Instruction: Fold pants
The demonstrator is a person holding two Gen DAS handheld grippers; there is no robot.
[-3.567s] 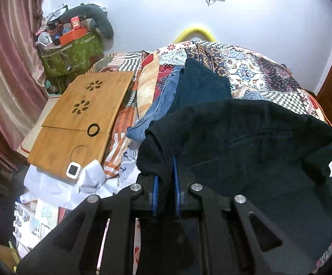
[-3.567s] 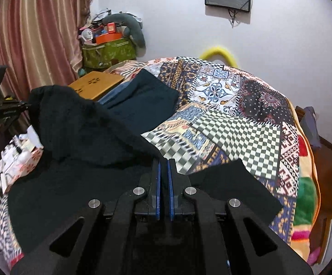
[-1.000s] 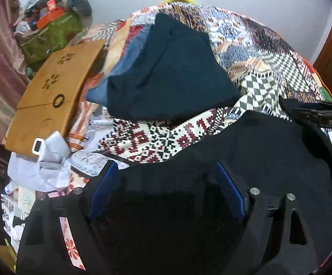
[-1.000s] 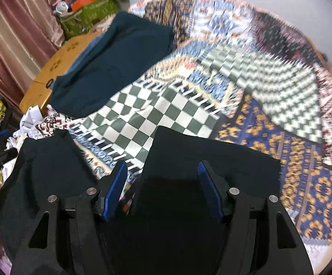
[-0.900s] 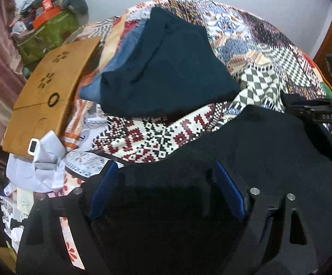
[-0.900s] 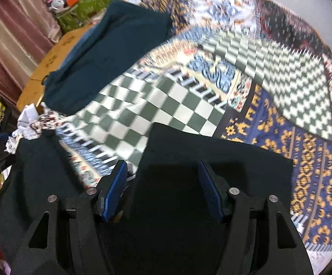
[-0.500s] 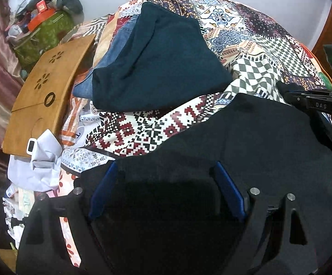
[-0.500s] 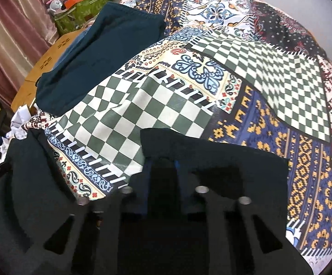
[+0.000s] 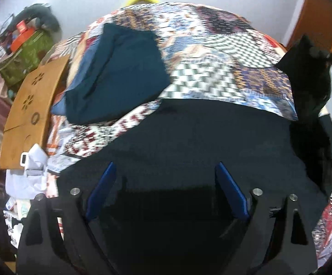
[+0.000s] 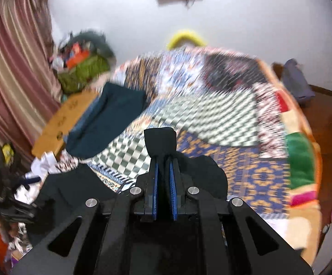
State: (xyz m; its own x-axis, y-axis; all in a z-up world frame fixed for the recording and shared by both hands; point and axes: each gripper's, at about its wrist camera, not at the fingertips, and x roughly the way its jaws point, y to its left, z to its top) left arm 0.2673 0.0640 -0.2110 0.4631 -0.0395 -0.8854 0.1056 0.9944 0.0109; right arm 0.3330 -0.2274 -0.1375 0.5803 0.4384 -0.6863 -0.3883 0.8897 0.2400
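The black pants (image 9: pixel 211 137) lie spread over the near part of the patchwork bed. My left gripper (image 9: pixel 166 176) is open, its blue pads wide apart just above the black cloth, holding nothing. My right gripper (image 10: pixel 163 169) is shut on a corner of the black pants (image 10: pixel 160 143) and lifts it off the bed; the lifted corner also shows at the right of the left wrist view (image 9: pixel 308 73). The rest of the pants hangs down and left (image 10: pixel 69 192).
A folded dark teal garment (image 9: pixel 117 73) lies on a blue one at the bed's left, also in the right wrist view (image 10: pixel 106 119). A wooden lap tray (image 9: pixel 28 112), white papers (image 9: pixel 28 171) and a green bag (image 9: pixel 23 55) are further left.
My right gripper shut on a corner of the pants and raised it. My left gripper let go earlier and stays open over the cloth.
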